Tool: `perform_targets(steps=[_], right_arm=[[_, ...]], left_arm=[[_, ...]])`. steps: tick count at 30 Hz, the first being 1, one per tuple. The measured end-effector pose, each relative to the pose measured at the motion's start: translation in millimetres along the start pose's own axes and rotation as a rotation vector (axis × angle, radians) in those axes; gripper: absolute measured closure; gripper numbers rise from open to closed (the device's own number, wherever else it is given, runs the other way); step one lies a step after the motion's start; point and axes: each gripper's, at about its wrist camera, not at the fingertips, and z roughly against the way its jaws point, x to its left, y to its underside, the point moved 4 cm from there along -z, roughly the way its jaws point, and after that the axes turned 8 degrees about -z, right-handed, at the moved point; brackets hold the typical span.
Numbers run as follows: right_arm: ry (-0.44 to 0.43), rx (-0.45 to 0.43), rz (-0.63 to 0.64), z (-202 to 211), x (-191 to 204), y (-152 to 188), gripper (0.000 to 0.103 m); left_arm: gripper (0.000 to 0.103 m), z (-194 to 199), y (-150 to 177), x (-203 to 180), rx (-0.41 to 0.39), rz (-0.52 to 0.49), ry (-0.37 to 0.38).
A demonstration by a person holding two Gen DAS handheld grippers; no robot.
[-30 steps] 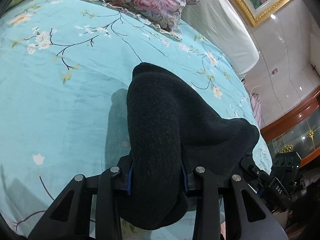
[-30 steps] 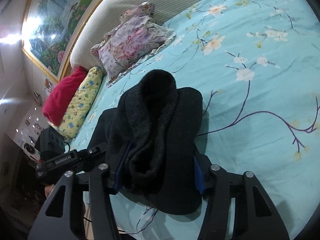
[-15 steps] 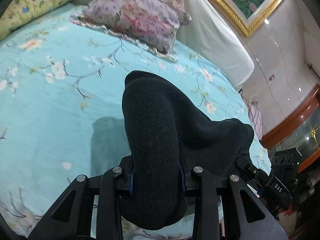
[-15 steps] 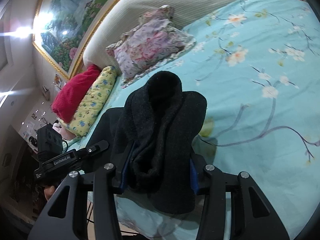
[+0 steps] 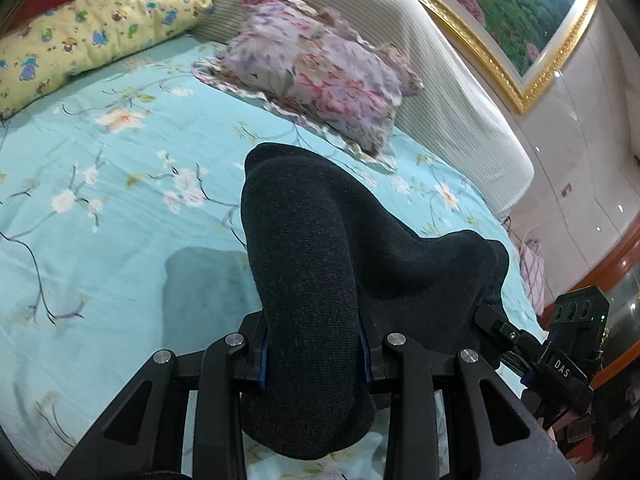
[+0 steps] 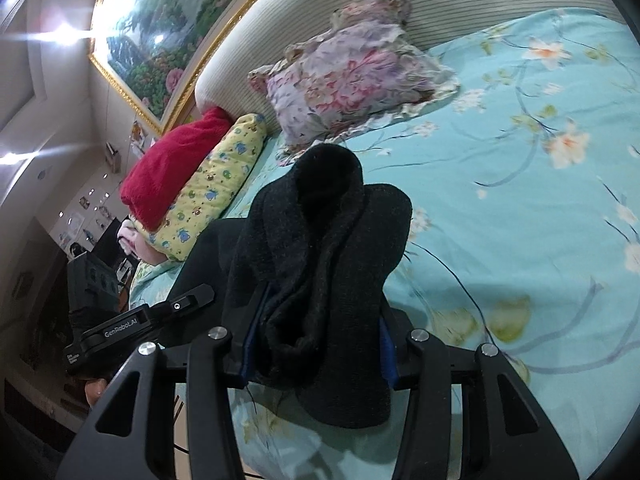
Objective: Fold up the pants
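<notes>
The black knit pants hang bunched between both grippers above the turquoise floral bed sheet. My left gripper is shut on one thick fold of the pants, which bulges up and droops below the jaws. My right gripper is shut on another bunched part of the pants. The fabric spans between the two. The right gripper also shows at the right edge of the left wrist view, and the left one at the left of the right wrist view. The fingertips are hidden by cloth.
A floral pink pillow lies against the striped headboard. A yellow printed pillow and a red cushion lie at the bed's head. A gold-framed painting hangs above. The bed edge and a wooden cabinet are to the right.
Both grippers have lifted and tilted up with the pants still held; the pillows, headboard and painting have come further into view. The grip has not changed.
</notes>
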Motion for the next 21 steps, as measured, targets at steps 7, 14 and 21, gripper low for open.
perform_targets(steps=[7,14,21], right_arm=[[-0.017,0.011,0.039,-24,11,-20,0.054],[-0.029,0.003,0.025,-48,7,-45,0.054],[-0.024,0.016,0.031,-71,5,-63,0.054]], left_arm=[[0.071,-2,-18,13,-0.024,0.013,-0.037],[0.071,-16,-45,18,-0.048,-0.003,-0.065],[0.071,-35,-64,31,-0.05,0.006,-0.083]])
